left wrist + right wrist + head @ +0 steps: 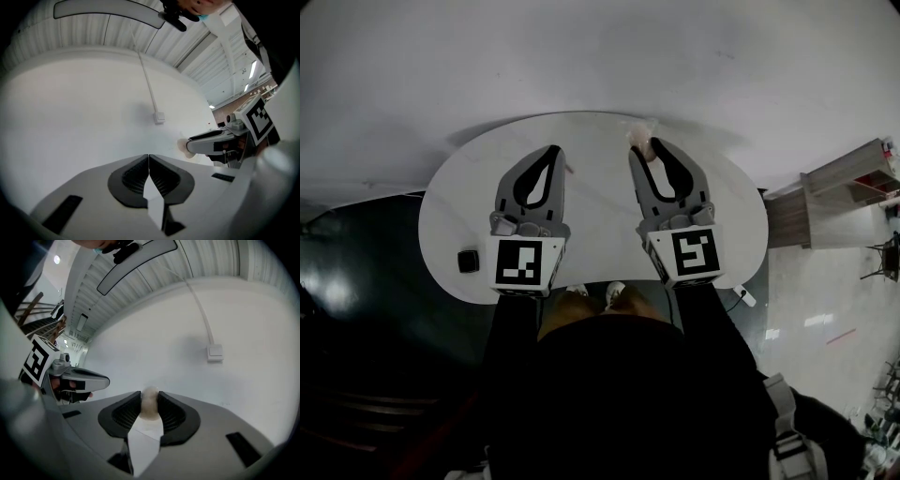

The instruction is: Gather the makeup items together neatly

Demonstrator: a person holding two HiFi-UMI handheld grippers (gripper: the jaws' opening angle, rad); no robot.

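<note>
A pale beige, rounded makeup sponge [149, 405] sits squeezed between the pads of my right gripper [150, 398]. In the head view this gripper [641, 150] hovers over the far side of the white oval table [600, 225], and the sponge [639, 132] pokes out past its tips. My left gripper [148, 157] has its jaws shut with nothing between them. It hangs over the table's middle left [554, 150]. Both grippers point level at the wall, side by side. The left gripper view catches the right gripper [187, 146] with the sponge [183, 148] at its tip.
A small black square item [468, 261] lies near the table's front left edge. A small white item [744, 298] lies at the front right edge. A wooden shelf [853, 183] stands to the right. The wall ahead carries a switch [215, 353] with a cable.
</note>
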